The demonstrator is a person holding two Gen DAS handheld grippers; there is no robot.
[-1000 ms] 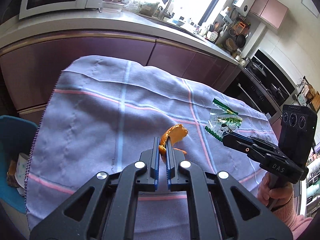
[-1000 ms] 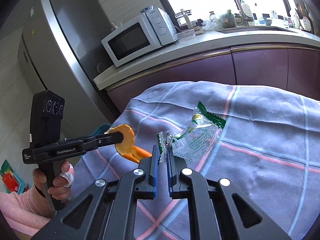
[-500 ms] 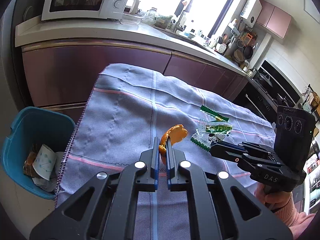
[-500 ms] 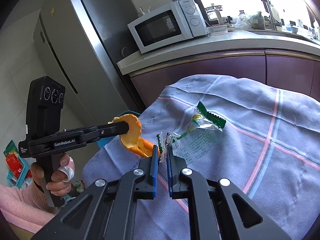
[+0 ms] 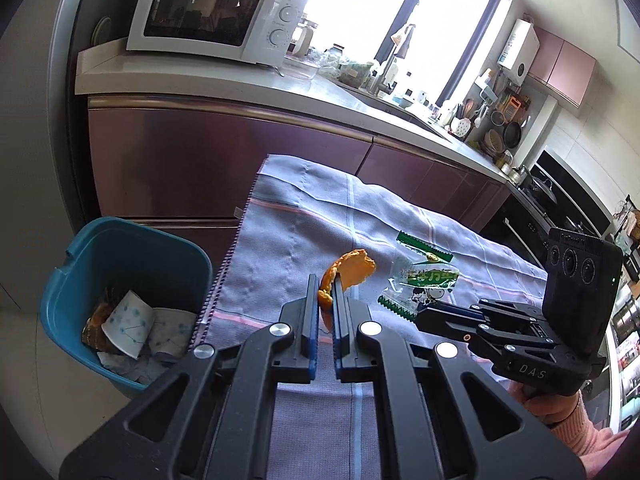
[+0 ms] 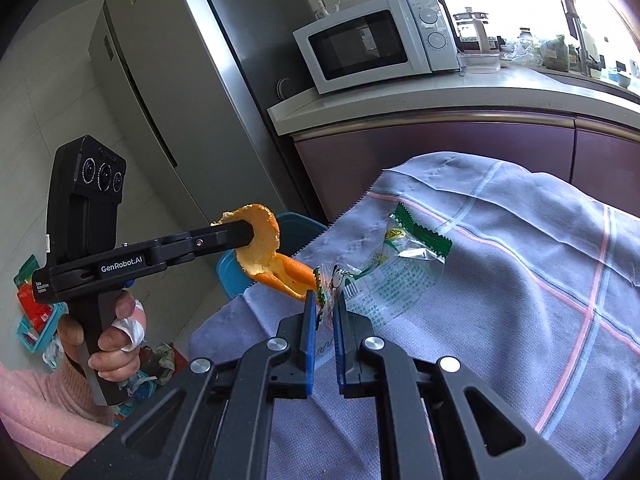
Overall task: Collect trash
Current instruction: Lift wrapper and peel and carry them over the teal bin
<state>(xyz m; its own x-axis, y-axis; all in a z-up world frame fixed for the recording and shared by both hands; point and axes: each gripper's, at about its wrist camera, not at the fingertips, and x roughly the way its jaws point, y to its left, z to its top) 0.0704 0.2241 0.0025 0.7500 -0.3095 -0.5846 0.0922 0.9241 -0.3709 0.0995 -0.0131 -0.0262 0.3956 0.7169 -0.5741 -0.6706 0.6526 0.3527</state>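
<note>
- Left wrist view: the left gripper is clenching a curled orange peel, holding it up over the near-left part of the cloth.
- The cloth is lying across the table, lilac-grey with pink and pale blue check lines, creased near its far edge.
- A teal bin is sitting on the floor just off the cloth's left edge, with crumpled paper and scraps lying inside.
- The right gripper is coming in from the right, pinching a clear wrapper with green zigzag ends, which is hanging above the cloth beside the peel.
- A hand in a pink sleeve is gripping that tool's handle.
- Behind the table, purple-fronted cabinets are running under a pale counter; a white microwave is standing on its left end, clutter is crowding the bright window, and pans are hanging farther right.
- Right wrist view: the right gripper is squeezing the wrapper's crumpled end; the rest is trailing out over the cloth.
- The left gripper is biting the peel in the air past the cloth's edge, with the bin's rim partly hidden behind it.
- A steel fridge is standing left of the counter; bright packets are lying on the floor.
</note>
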